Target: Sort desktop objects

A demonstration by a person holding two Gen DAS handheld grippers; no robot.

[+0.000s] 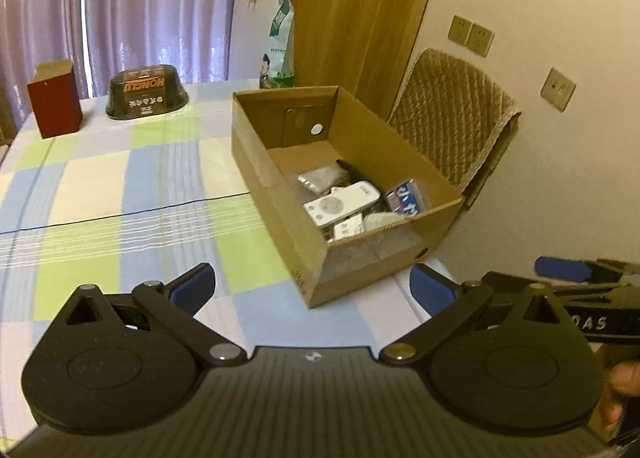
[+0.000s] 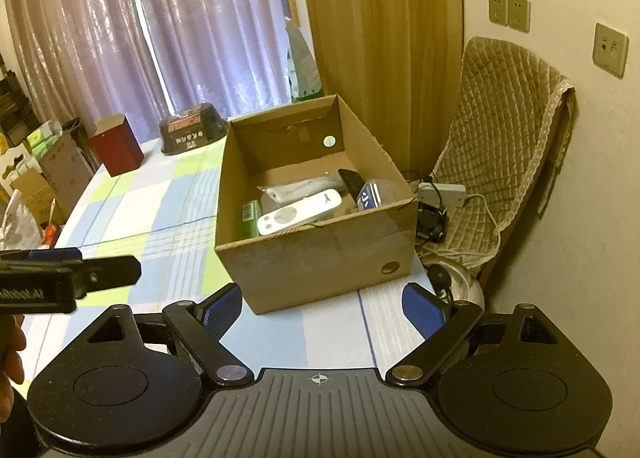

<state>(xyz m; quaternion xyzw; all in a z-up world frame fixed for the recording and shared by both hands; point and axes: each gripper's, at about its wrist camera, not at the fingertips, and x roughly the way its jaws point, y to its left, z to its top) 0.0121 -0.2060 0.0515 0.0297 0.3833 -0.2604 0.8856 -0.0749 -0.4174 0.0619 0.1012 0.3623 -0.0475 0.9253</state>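
The cardboard box (image 2: 316, 258) is set on the checked tablecloth (image 1: 120, 194) near the table's right edge, holding a white remote (image 2: 298, 214), a green pack (image 2: 250, 218) and a blue-and-white packet (image 1: 406, 200). "HONGLI" is printed, upside down, on the dark tub (image 1: 146, 92). Both the left gripper (image 1: 312, 290) and right gripper (image 2: 322, 308) are spread wide, empty.

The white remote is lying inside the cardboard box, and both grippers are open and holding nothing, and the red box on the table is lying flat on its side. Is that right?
Not quite. The red box stands upright with its top open, as the left wrist view shows. The rest holds: the white remote lies inside the cardboard box, and the left gripper and right gripper are open and empty.
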